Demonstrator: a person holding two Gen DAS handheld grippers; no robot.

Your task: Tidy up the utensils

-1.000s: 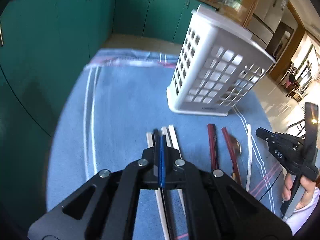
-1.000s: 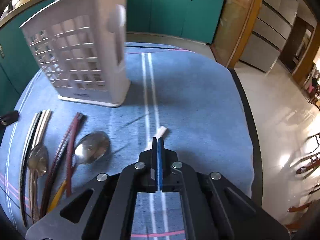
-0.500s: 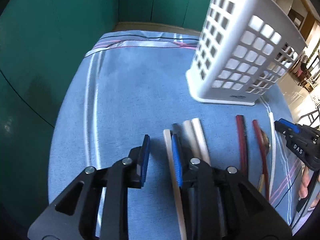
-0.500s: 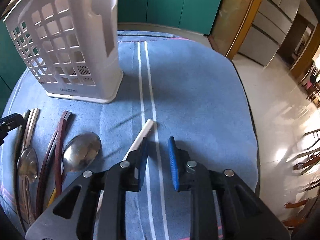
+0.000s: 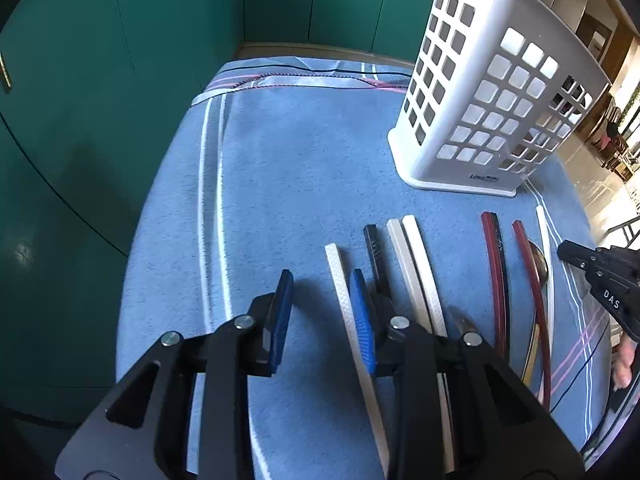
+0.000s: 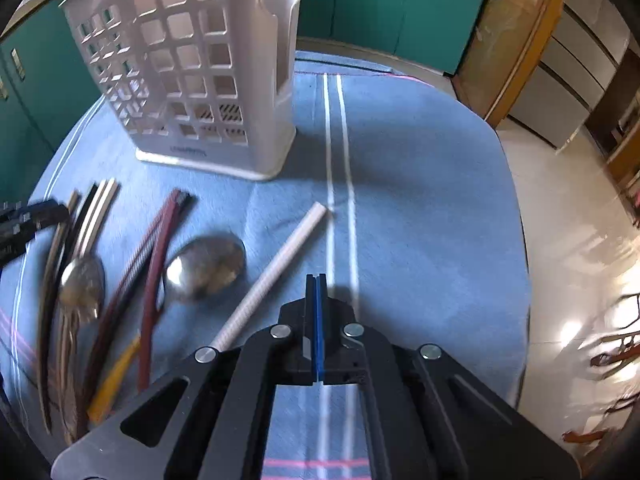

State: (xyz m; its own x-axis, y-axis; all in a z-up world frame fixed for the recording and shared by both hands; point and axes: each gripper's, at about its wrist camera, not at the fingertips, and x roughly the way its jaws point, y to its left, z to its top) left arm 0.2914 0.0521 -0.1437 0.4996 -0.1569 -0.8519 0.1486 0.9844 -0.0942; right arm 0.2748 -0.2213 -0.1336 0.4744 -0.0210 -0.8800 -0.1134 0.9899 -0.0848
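Several chopsticks and spoons lie flat on a blue cloth [image 5: 304, 168] near a white basket [image 5: 492, 92], which stands upright at the far side.

Seen from the left wrist, the sticks run lengthwise away from the camera, their far ends toward the basket. A white chopstick [image 5: 352, 320] lies leftmost, beside a black one [image 5: 376, 256], then a white pair [image 5: 416, 264], then two dark red sticks [image 5: 498, 280] and a spoon [image 5: 540, 264] further right. The left gripper [image 5: 322, 292] is opening over the cloth; the white chopstick passes just inside its right finger, and no pad presses on it.

From the right wrist, a lone white stick [image 6: 276, 272] lies slanted, its far end up and to the right, touching a white stripe in the cloth. The right gripper [image 6: 316, 284] has its fingers together, empty, just right of that stick. A steel spoon bowl [image 6: 206, 264] rests left of it.
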